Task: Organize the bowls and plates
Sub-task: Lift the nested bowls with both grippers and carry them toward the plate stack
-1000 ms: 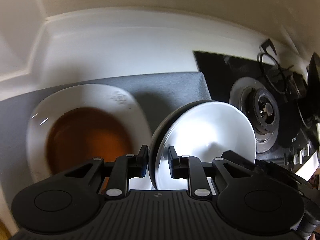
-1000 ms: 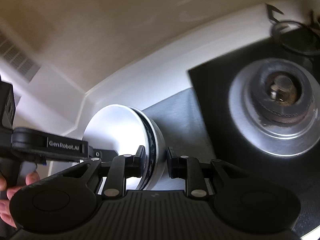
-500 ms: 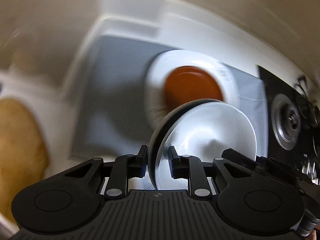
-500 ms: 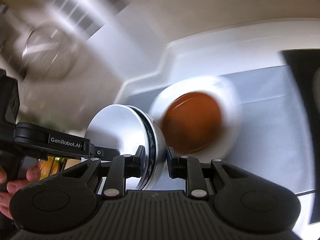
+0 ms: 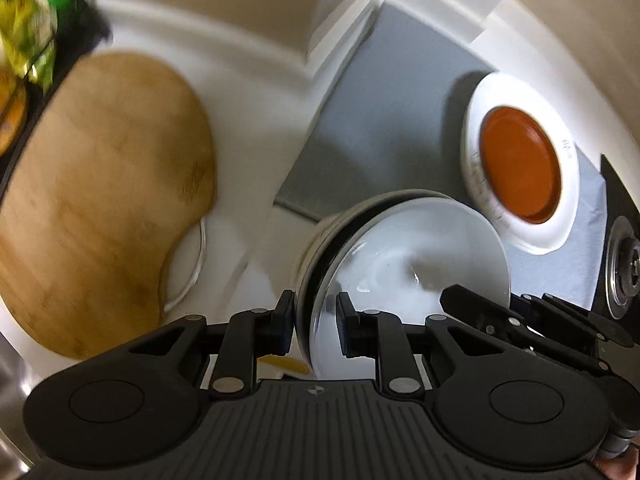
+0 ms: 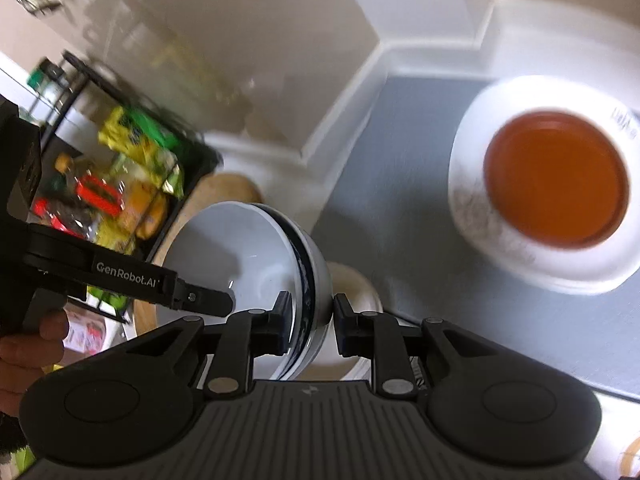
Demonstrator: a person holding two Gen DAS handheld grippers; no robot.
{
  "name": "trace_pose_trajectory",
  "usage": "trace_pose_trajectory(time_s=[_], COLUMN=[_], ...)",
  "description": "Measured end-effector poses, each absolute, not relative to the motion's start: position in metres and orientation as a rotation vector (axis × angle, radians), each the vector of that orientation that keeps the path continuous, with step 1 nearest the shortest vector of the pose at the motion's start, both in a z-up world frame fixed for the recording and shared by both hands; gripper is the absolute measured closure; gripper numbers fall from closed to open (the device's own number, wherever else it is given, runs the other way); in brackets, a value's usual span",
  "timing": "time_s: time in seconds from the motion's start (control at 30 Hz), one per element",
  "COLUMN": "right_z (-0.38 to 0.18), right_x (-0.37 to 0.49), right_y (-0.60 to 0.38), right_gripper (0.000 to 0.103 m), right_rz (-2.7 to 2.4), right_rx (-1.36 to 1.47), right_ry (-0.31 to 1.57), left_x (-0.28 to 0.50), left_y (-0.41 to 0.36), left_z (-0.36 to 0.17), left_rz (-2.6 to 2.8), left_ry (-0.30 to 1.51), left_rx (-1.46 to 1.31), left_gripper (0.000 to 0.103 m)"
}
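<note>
Both views have swung left since a second ago: the stove has slid to the right edge. "GenRobot.AI" reads on the left gripper (image 6: 224, 300). Both grippers' fingers pinch the white bowl (image 5: 404, 264), lower centre; the right gripper (image 6: 308, 320) grips its rim. A cutting board (image 5: 100, 200) lies left, an orange-centred plate (image 5: 520, 160) on the grey mat (image 5: 380, 128) right.
</note>
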State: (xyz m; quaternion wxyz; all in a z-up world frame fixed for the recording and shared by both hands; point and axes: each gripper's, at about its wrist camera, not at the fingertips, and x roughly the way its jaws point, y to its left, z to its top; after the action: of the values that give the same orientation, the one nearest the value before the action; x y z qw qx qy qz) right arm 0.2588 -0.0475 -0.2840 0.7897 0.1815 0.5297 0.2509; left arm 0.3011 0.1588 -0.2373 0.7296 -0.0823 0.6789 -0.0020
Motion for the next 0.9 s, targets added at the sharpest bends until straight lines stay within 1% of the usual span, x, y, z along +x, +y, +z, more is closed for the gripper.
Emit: trace_pose_trajectory(time_s=[0.37, 0.5, 0.63, 0.67, 0.7, 0.73, 0.9], right_z=[-0.320, -0.318, -0.308, -0.307, -0.307, -0.308, -0.316], right_x=[0.260, 0.267, 0.266, 0.267, 0.266, 0.267, 0.271], right_y=[-0.033, -0.041, -0.051, -0.051, -0.049, -0.047, -0.057], right_gripper=[0.077, 0.068, 0.069, 0.070, 0.079, 0.084, 0.086], right_rz=[0.516, 0.542, 0.551, 0.556, 0.569, 0.568, 0.574], right_rx=[0.302, 0.372, 0.407, 0.394, 0.371, 0.343, 0.409], right_ry=[1.200, 1.195, 1.160, 1.155, 1.156, 1.153, 1.161], left_x=[0.292, 0.299, 0.300, 0.299, 0.299, 0.299, 0.301], left_y=[0.162, 0.168, 0.176, 0.177, 0.177, 0.178, 0.181], left_z=[-0.277, -0.279, -0.270, -0.269, -0.269, -0.271, -0.278], left_rz=[-0.035, -0.054, -0.092, -0.104, -0.114, -0.114, -0.116], left_ry=[1.561, 1.546, 1.495, 1.483, 1.473, 1.470, 1.478], left_rx=[-0.177, -0.193, -0.208, -0.204, -0.200, -0.194, -0.228], left_gripper=[0.081, 0.081, 0.081, 0.081, 0.081, 0.081, 0.081])
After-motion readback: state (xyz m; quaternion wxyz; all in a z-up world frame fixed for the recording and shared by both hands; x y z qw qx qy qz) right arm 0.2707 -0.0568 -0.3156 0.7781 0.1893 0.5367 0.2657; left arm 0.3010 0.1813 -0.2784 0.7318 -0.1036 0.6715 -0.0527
